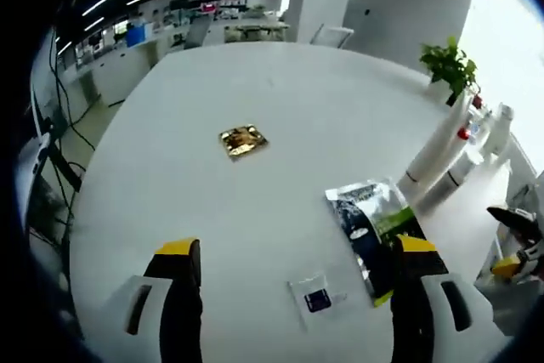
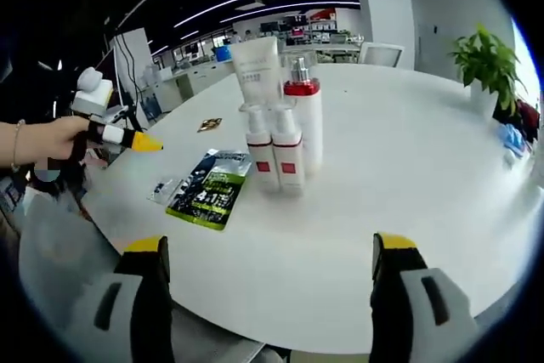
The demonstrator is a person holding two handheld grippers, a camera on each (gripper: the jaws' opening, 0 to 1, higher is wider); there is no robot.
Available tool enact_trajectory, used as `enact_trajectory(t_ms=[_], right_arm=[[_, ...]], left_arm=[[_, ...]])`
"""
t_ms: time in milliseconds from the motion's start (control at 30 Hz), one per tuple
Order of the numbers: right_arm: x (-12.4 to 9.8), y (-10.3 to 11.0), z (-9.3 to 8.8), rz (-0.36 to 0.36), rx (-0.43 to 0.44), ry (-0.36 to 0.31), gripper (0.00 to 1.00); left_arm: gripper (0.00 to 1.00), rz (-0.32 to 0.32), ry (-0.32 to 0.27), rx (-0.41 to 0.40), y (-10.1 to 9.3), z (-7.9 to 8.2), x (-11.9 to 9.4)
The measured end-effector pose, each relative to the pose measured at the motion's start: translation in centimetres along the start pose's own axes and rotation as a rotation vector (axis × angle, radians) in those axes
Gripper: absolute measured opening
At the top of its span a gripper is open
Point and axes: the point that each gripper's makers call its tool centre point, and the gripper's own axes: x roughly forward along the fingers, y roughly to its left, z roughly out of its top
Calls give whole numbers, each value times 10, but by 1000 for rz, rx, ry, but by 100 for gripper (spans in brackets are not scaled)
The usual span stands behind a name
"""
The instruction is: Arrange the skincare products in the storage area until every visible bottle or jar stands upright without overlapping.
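In the right gripper view, four skincare containers stand upright close together on the white table (image 2: 408,176): a tall white tube (image 2: 257,72), a pump bottle with a red collar (image 2: 304,121), and two small white bottles with red bands (image 2: 261,157) (image 2: 288,161). My right gripper (image 2: 272,252) is open in front of them, holding nothing. The left gripper view has the same cluster (image 1: 442,155) at the right edge, seen slanted. My left gripper (image 1: 297,265) is open over the table, with nothing between its jaws. In the right gripper view a hand holds the left gripper (image 2: 127,137) at the left.
A green-and-black sachet (image 1: 374,227) (image 2: 208,189) lies flat beside a small clear sachet (image 1: 316,297) (image 2: 163,190). A gold packet (image 1: 243,140) (image 2: 209,125) sits farther out. A potted plant (image 1: 450,65) (image 2: 489,61) stands at the table's far edge. The right gripper (image 1: 514,244) shows at the right.
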Motion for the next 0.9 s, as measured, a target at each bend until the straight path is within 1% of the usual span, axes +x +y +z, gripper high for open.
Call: enact_trajectory(t_ms=[100,300,400,567,733,900], right_arm=[[1,-1,-2,-7,12,3,100],[3,-5,-5,-24,45,4,100],[4,-6,-6,-29,59,10,100],[6,-9,-2,-43,80,1,100],[8,-10,0,-48,89,2,100],[11,-12,-2,-50,96,13,100]], left_arm=[[88,34,-1,15,6,11,15],[88,62,7,16,18,28,43],[88,75,9,-1,24,37,57],[86,108,13,-28,35,51,78],[82,132,24,-15,42,59,95],[78,160,27,-18,52,69,113]])
